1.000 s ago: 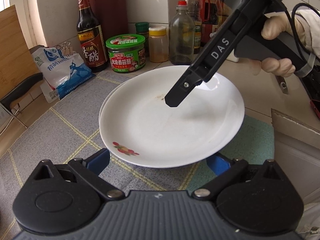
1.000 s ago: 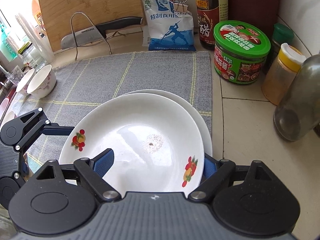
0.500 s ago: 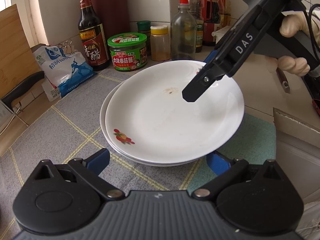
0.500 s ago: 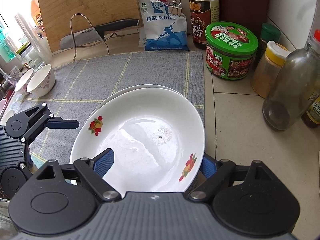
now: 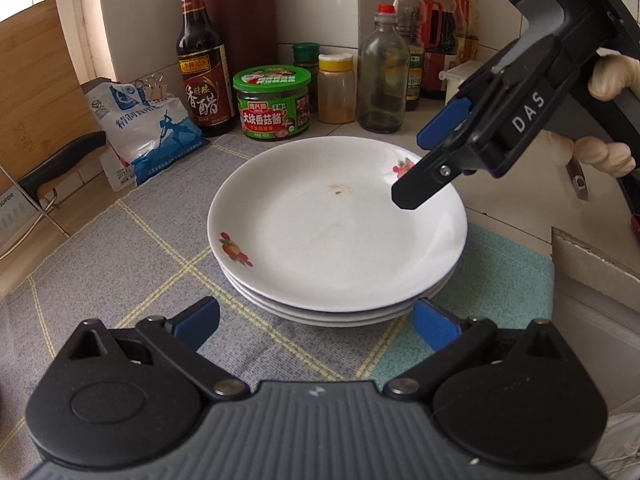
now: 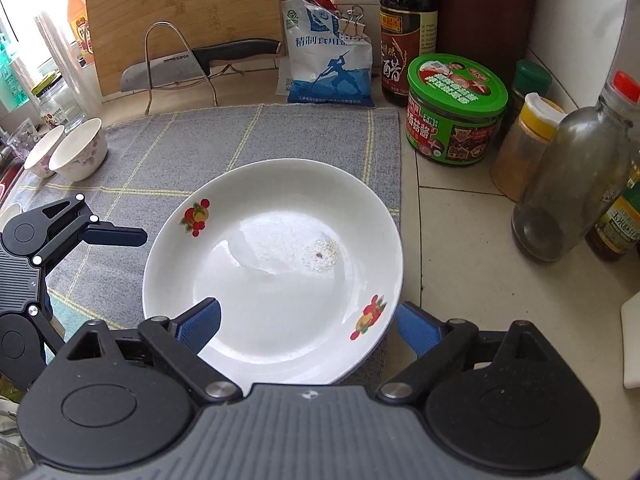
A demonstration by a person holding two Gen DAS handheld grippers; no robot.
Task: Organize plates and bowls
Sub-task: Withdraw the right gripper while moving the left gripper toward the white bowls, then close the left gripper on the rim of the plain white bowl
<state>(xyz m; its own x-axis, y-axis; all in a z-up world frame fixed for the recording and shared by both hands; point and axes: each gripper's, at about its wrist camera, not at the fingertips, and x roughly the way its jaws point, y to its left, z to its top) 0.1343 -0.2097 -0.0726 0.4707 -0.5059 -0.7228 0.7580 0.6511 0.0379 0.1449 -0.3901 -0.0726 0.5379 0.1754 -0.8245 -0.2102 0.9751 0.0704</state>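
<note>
Where the grey checked mat (image 5: 132, 248) meets a teal cloth (image 5: 508, 276), a stack of white plates (image 5: 336, 312) sits flat, three rims visible at its near edge. Top plate (image 5: 320, 236): fruit decals on opposite rims, small brown speck near the centre. Right gripper (image 5: 414, 168): above the stack's far right rim, fingers spread wide and holding nothing; in its own view one blue pad (image 6: 198, 324) lies over the top plate (image 6: 276, 264) and the other just outside the rim. Left gripper (image 5: 316, 322): fingers wide apart, empty, low at the stack's near edge, blue pads either side of it. Beyond the mat, on the tiled counter (image 6: 472, 280): green-lidded jar (image 5: 273, 102), dark vinegar bottle (image 5: 203, 64), clear glass bottle with red cap (image 5: 382, 72), yellow-capped spice jar (image 5: 336, 88), blue-and-white salt bag (image 5: 148, 136). Far side: bamboo cutting board (image 6: 180, 20), cleaver on a wire rack (image 6: 200, 62). Two small white bowls (image 6: 66, 154), side by side at the mat's far corner, well apart from the stack.
</note>
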